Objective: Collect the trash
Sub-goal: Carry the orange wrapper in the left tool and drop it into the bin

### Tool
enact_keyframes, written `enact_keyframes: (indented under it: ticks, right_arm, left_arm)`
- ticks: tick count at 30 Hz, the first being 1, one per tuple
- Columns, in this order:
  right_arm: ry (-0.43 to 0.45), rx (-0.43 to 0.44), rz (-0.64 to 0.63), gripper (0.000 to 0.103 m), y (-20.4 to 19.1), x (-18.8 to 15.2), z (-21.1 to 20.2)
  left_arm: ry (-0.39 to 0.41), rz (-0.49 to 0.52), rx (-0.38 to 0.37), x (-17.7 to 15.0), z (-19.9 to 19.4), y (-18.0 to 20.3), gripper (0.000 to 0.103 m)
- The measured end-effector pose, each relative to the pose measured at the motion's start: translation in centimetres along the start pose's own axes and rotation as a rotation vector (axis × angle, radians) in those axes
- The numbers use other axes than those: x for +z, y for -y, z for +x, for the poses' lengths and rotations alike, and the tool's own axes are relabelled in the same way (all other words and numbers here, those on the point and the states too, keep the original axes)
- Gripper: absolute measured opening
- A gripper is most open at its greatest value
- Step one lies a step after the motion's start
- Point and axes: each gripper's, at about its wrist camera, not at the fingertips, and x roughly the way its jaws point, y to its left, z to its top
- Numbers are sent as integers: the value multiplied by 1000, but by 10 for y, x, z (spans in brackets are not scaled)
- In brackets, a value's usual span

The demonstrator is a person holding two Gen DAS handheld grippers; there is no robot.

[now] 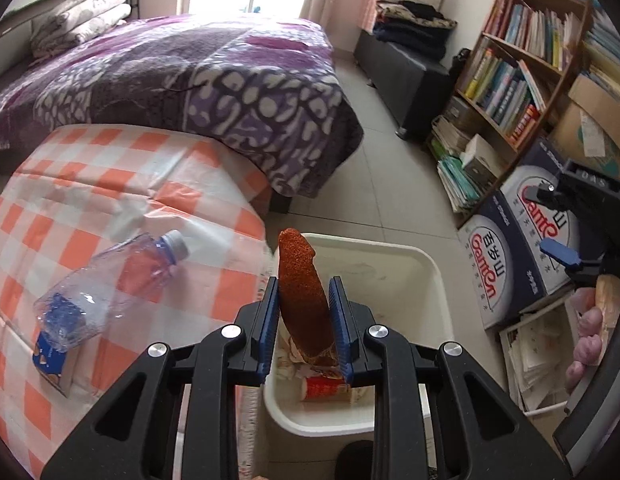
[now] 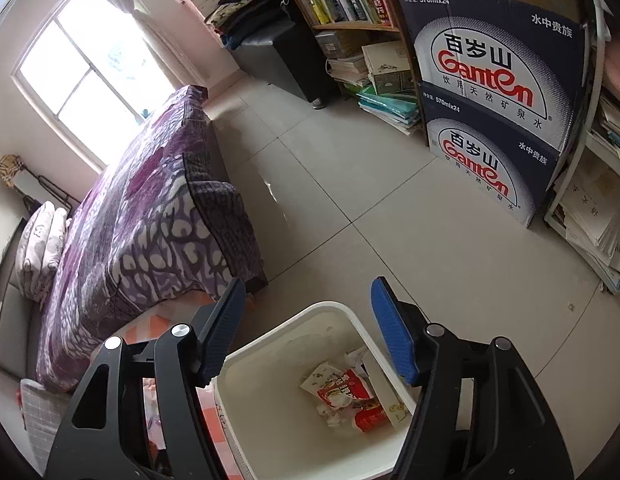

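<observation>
While your left gripper clamps the orange-brown strip above the white bin, your right gripper hangs open and empty over it (wrappers inside). Crushed bottle lies on the checked tablecloth.

bin mouth open above; table edge crowds left.

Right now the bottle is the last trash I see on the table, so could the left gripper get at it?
Probably not yet: the left gripper is shut on an orange strip over the bin. The bottle lies unobstructed on the table beside it, so once the strip is dropped, likely yes.
</observation>
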Motion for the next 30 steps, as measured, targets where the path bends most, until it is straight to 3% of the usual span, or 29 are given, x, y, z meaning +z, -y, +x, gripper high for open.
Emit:
enact_keyframes:
  ticks: [8,9,10,13,21,30]
  right_arm:
    - [18,-2,92,71,24,16,-3]
    - [18,-4,101,73,27,18,-3]
    - [18,-8,110,75,31,19,-3]
    - [17,-22,132,79,38,22,-2]
    - [-18,-17,70,91,18,13,8]
    - [-93,-2,-12,93,-19,-6,24]
  left_arm:
    - [-84,65,-142,1,20,50,27]
    - [-94,68,-156,0,22,53,33]
    - [-109,70,-169,1,25,55,48]
    - [-130,73,-175,-1,29,56,56]
    - [-169,136,-68,-6,34,39,66]
    - [-294,498,297,10,53,-10,76]
